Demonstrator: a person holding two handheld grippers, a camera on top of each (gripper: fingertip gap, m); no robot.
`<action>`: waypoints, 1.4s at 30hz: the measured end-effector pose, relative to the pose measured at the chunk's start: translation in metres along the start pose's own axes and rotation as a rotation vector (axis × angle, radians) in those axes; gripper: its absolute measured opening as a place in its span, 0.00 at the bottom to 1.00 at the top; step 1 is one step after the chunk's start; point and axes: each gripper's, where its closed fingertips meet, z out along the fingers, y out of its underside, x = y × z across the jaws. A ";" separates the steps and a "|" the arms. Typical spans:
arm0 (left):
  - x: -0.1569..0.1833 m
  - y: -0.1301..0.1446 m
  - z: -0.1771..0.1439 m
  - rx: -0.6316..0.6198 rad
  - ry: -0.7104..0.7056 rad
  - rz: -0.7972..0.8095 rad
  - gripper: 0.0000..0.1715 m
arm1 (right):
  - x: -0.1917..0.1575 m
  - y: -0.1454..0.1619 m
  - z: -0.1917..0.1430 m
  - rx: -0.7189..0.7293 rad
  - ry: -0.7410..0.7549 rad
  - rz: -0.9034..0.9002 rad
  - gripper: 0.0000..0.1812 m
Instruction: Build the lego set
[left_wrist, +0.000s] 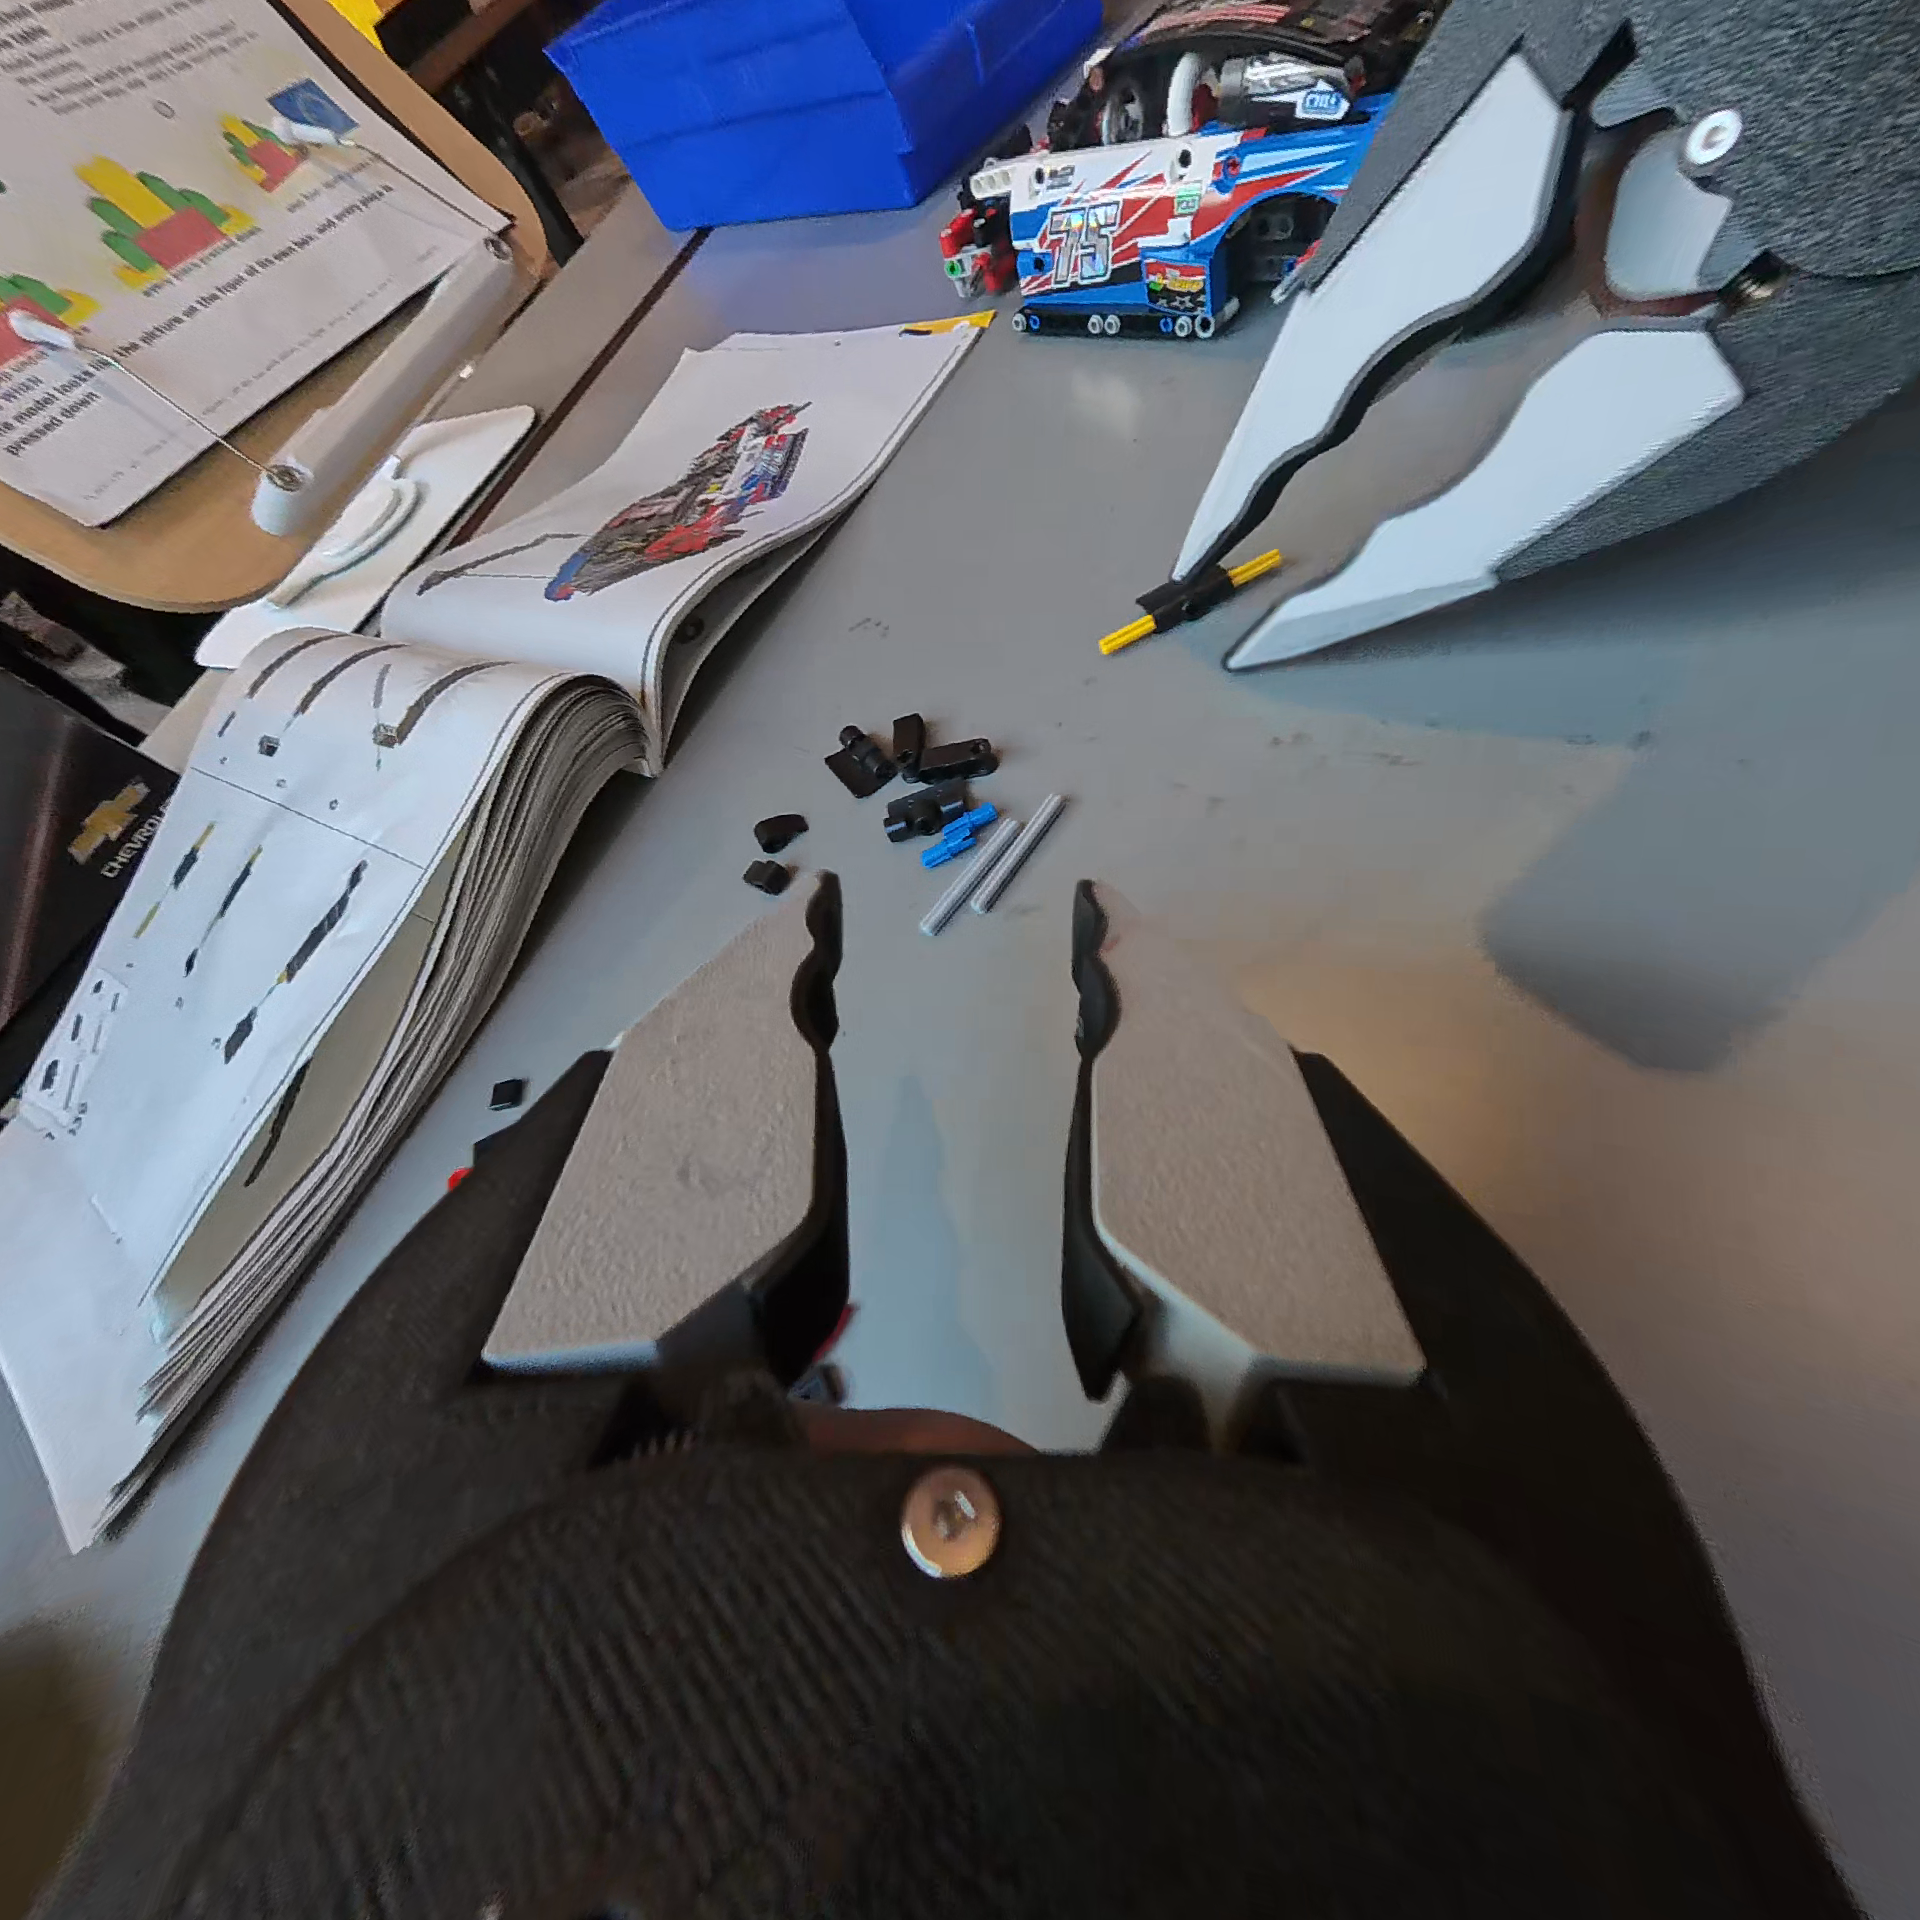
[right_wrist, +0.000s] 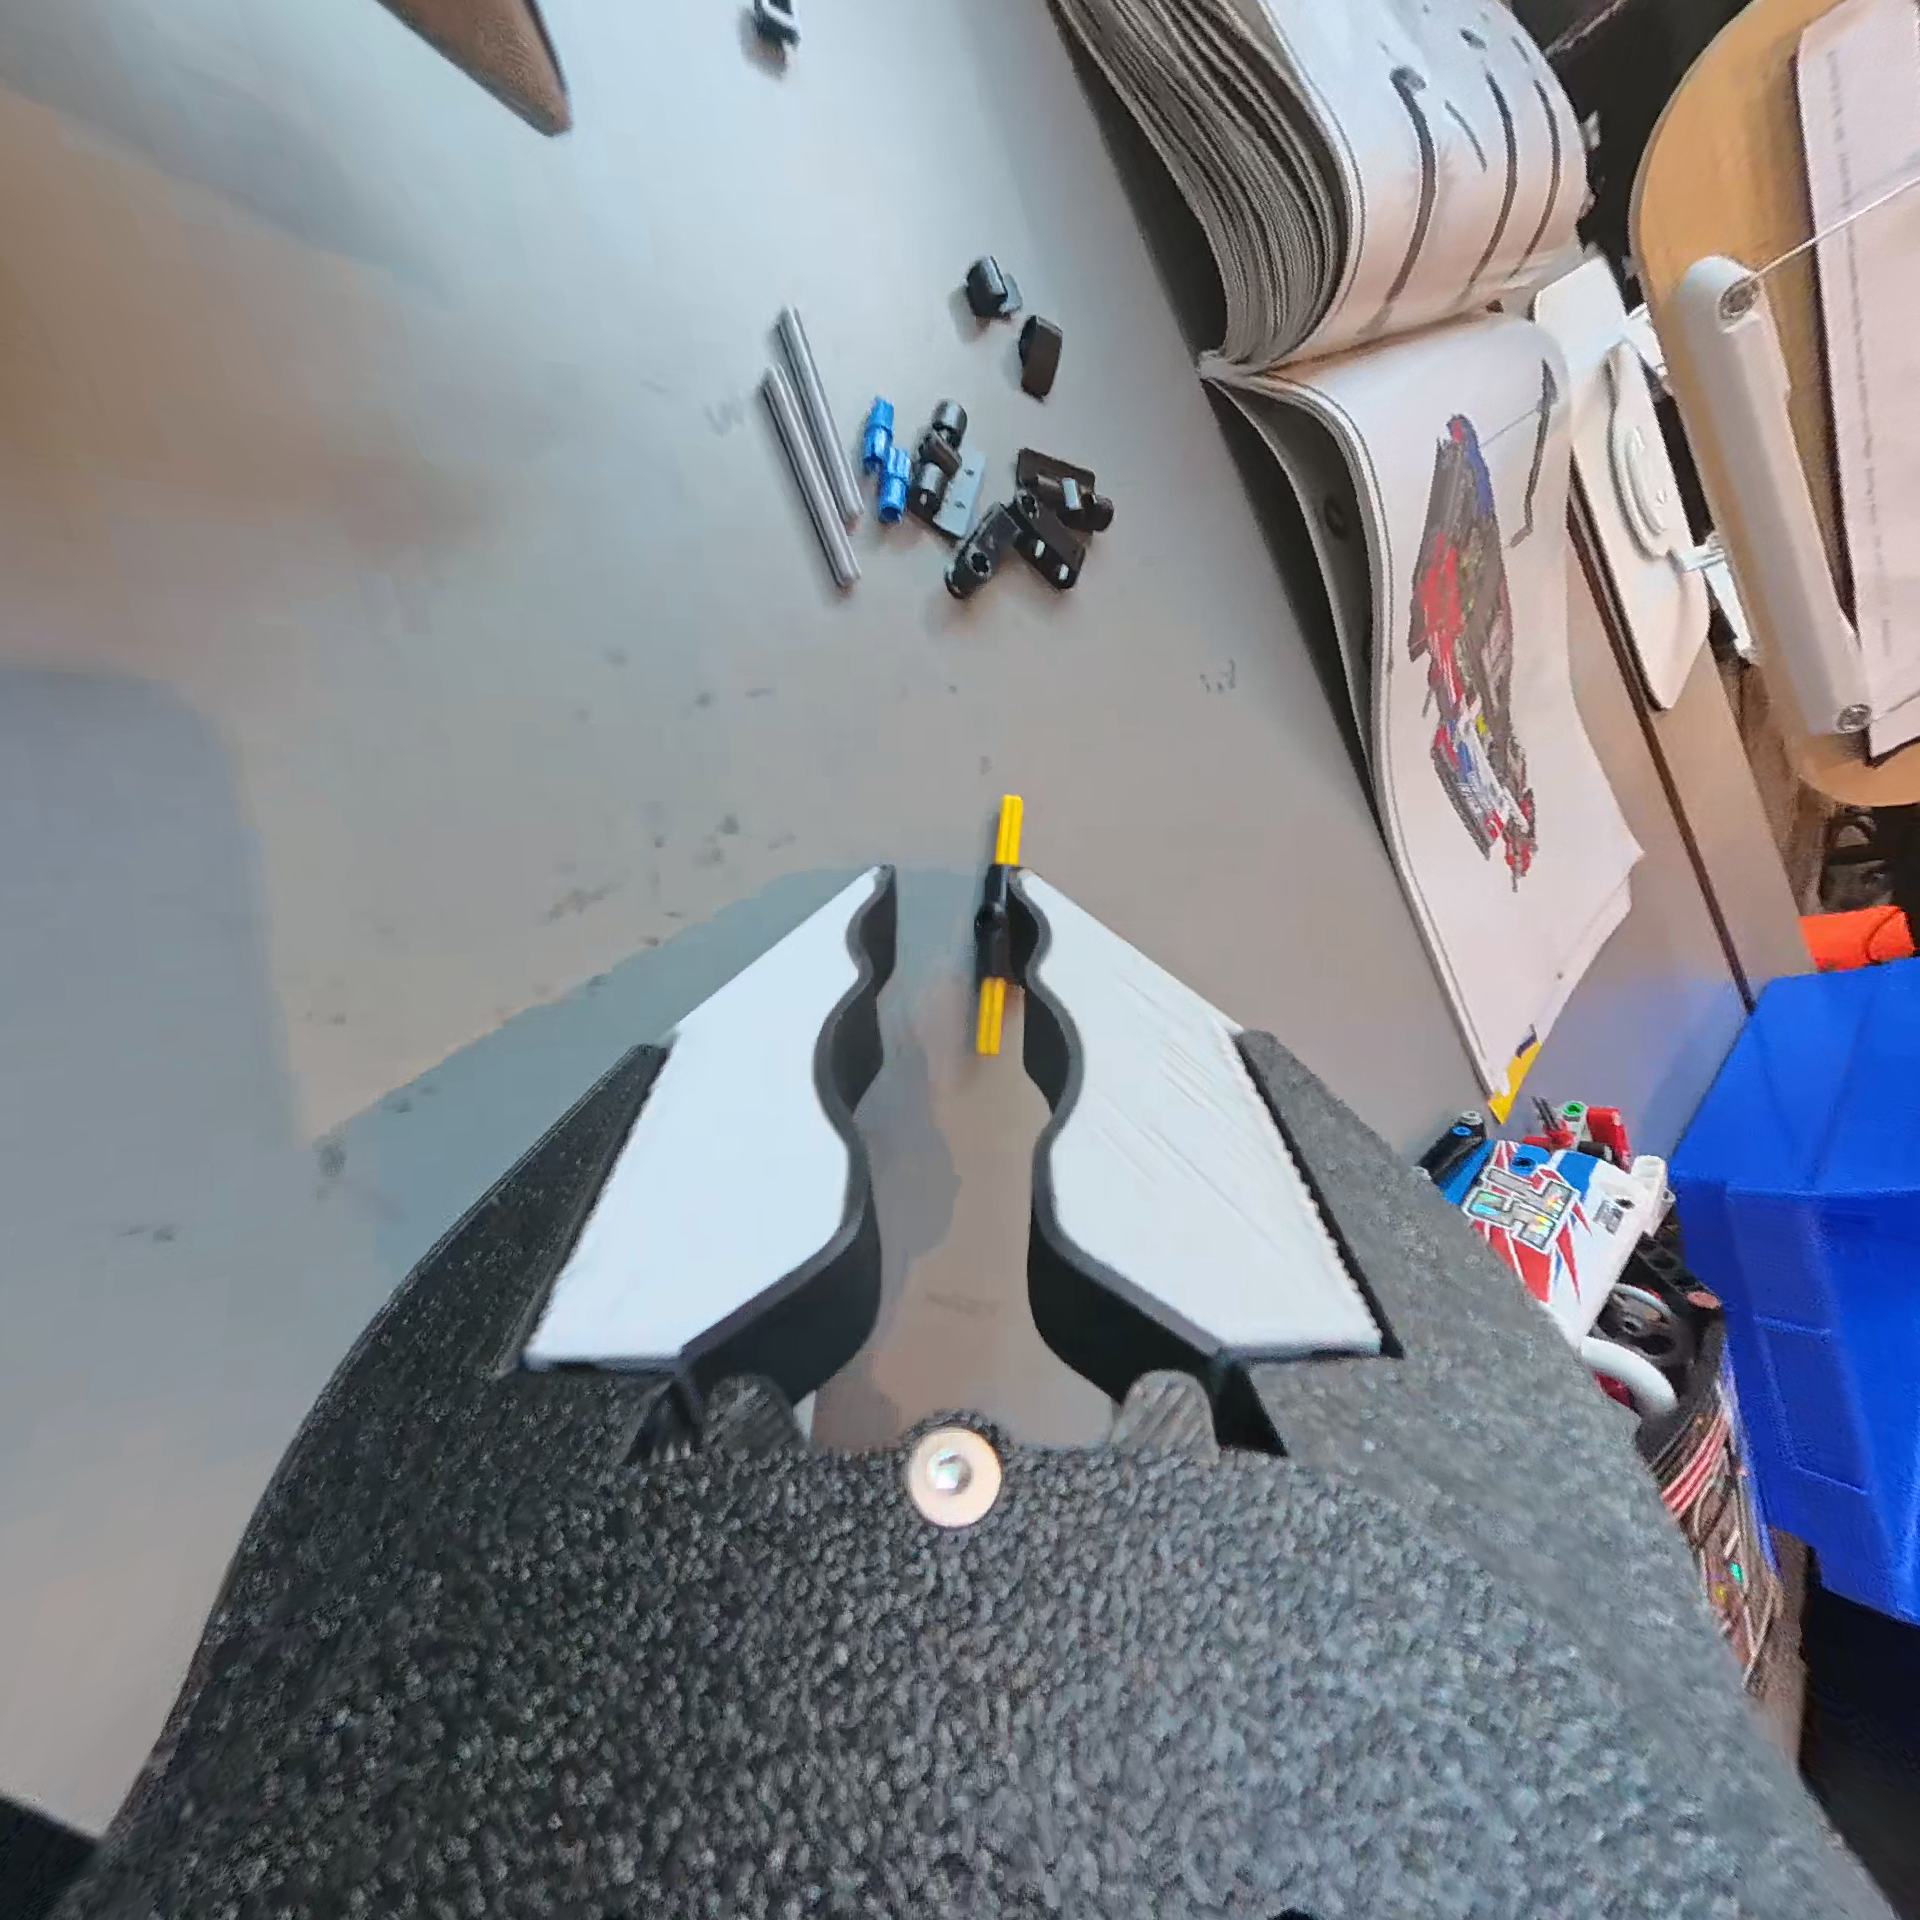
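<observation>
On the grey table (left_wrist: 1299, 831): car (left_wrist: 1132, 239) largely built, small loose pieces (left_wrist: 914, 790) still unfitted; left gripper (left_wrist: 951, 904) spread and empty, right gripper (right_wrist: 951, 883) spread around yellow rod (right_wrist: 997, 940).

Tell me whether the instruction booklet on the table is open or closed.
Open. The instruction booklet lies spread on the table, pages fanned either side of its spine, a colour picture of the car showing.

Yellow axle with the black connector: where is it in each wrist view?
Left wrist view: yellow axle right of centre, at the right tool tips.
Right wrist view: yellow axle centre, against one finger's inner face.
Shared landmark: two grey axles.
</observation>
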 end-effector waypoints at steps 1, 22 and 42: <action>-0.001 0.000 -0.001 0.004 0.001 -0.004 0.24 | 0.000 -0.002 -0.002 0.014 0.000 0.015 0.12; -0.015 -0.004 -0.002 0.055 -0.043 -0.082 0.21 | 0.024 0.003 -0.010 0.161 -0.030 0.290 0.13; -0.055 0.020 -0.007 -0.017 -0.148 -0.304 0.21 | 0.018 0.004 0.006 0.143 -0.188 0.328 0.15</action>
